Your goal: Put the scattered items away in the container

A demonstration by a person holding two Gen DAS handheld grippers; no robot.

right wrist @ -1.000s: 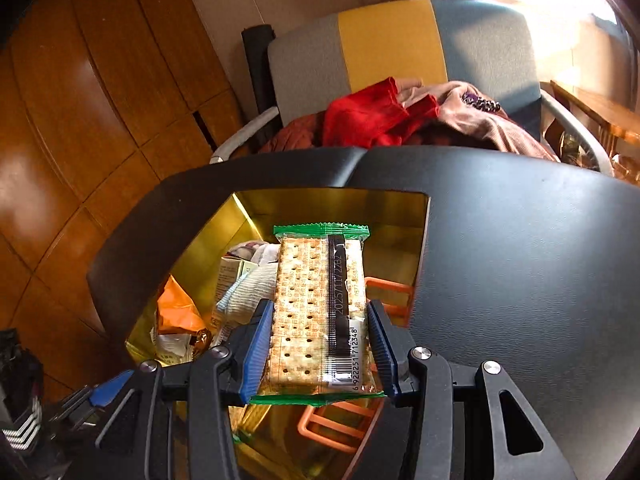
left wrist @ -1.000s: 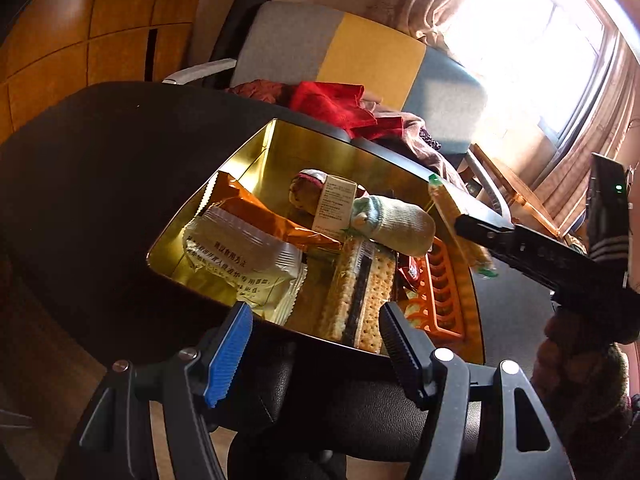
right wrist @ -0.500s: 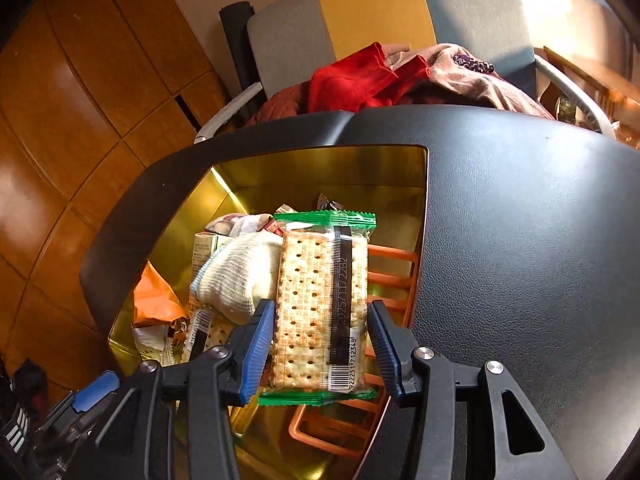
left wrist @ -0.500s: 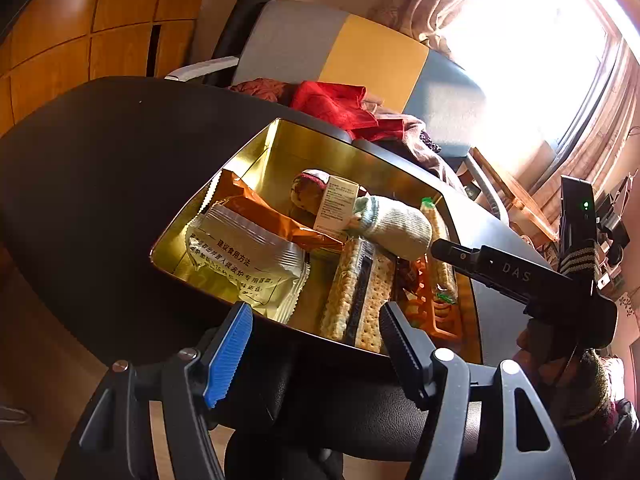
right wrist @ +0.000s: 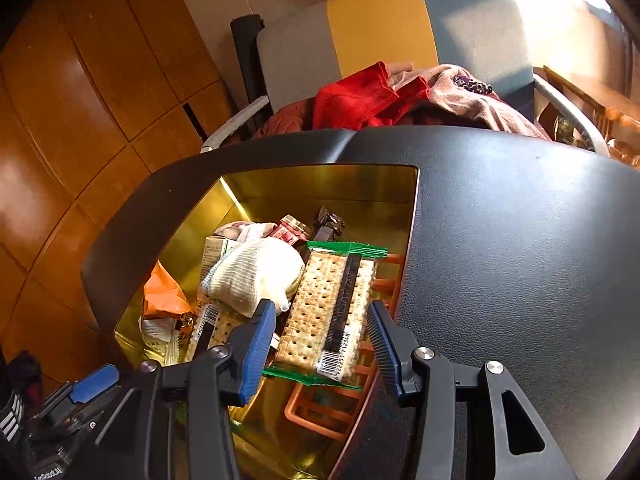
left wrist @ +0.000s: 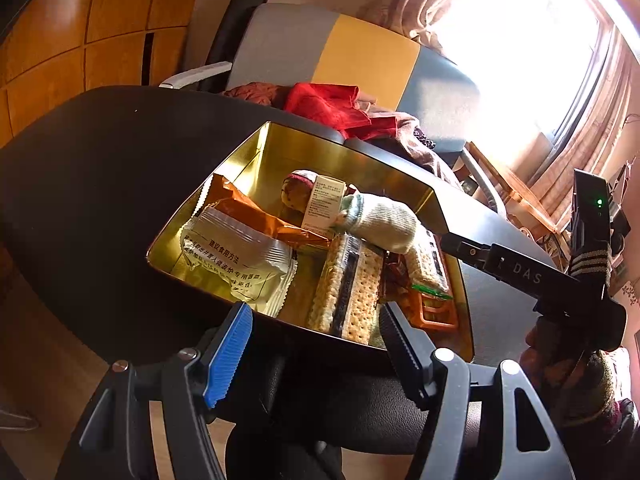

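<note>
A gold tin (left wrist: 348,152) (right wrist: 320,184) sits on the black table. It holds a white sock (right wrist: 256,276), an orange packet (left wrist: 256,212), a silver packet (left wrist: 240,264), a small box (left wrist: 324,204), a cracker pack (left wrist: 348,284) and an orange rack (right wrist: 332,412). A second cracker pack with green ends (right wrist: 328,320) (left wrist: 430,268) rests on the rack and against the sock. My right gripper (right wrist: 320,308) is open around it, with a gap at each pad. My left gripper (left wrist: 315,312) hangs open and empty before the tin's near rim.
The black table (right wrist: 520,260) stretches bare to the right of the tin. Behind it stands a grey and yellow chair (right wrist: 380,32) piled with red clothes (right wrist: 352,100). Wooden panels (right wrist: 80,100) line the left. A bright window (left wrist: 520,40) is at the right.
My right gripper came down into the tin with the green-ended cracker pack, and its pads have come off the pack, which now lies on the rack. The left gripper stayed put.
</note>
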